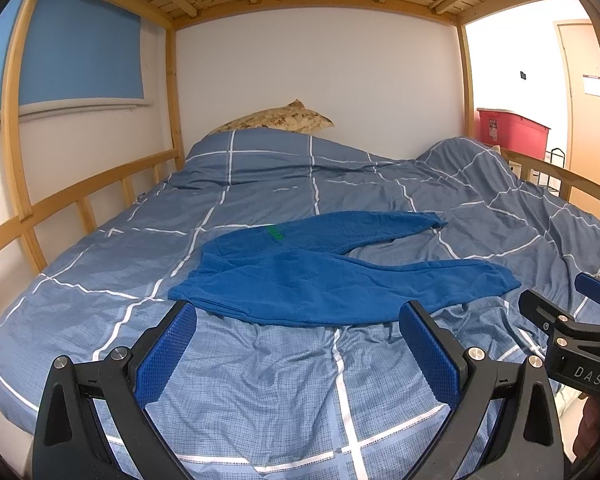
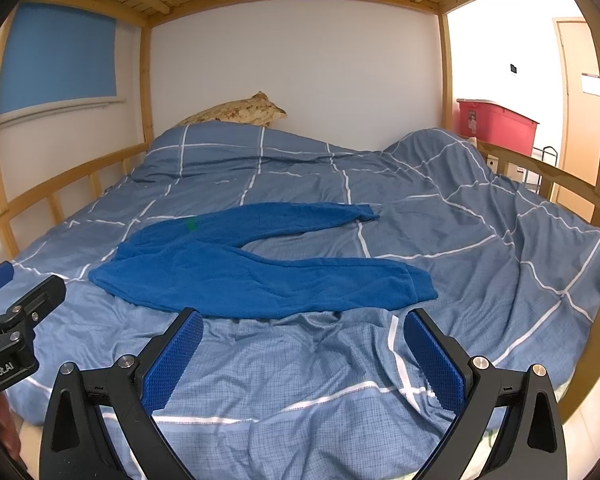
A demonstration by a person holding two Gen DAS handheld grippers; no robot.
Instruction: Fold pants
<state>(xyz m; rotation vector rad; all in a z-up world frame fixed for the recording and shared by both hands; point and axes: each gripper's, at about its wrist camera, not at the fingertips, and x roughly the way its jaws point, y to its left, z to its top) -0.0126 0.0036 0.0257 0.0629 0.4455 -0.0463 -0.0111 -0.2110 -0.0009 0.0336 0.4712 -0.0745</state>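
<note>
Blue fleece pants [image 1: 311,272] lie flat on the bed, waistband to the left and both legs spread apart toward the right; a small green tag [image 1: 275,233] shows near the waist. In the right wrist view the same pants [image 2: 260,276] fill the middle of the bed. My left gripper [image 1: 298,316] hovers just short of the pants' near edge, open and holding nothing. My right gripper [image 2: 303,322] is open too, close to the near leg's edge, with nothing between its blue pads. Each gripper shows at the edge of the other's view.
The pants rest on a blue checked duvet [image 1: 260,380], wrinkled and bunched up at the right [image 2: 439,148]. A patterned pillow [image 1: 276,118] lies at the head. Wooden bunk rails [image 1: 80,204] run along both sides, slats overhead. A red bin [image 2: 495,124] stands beyond the right rail.
</note>
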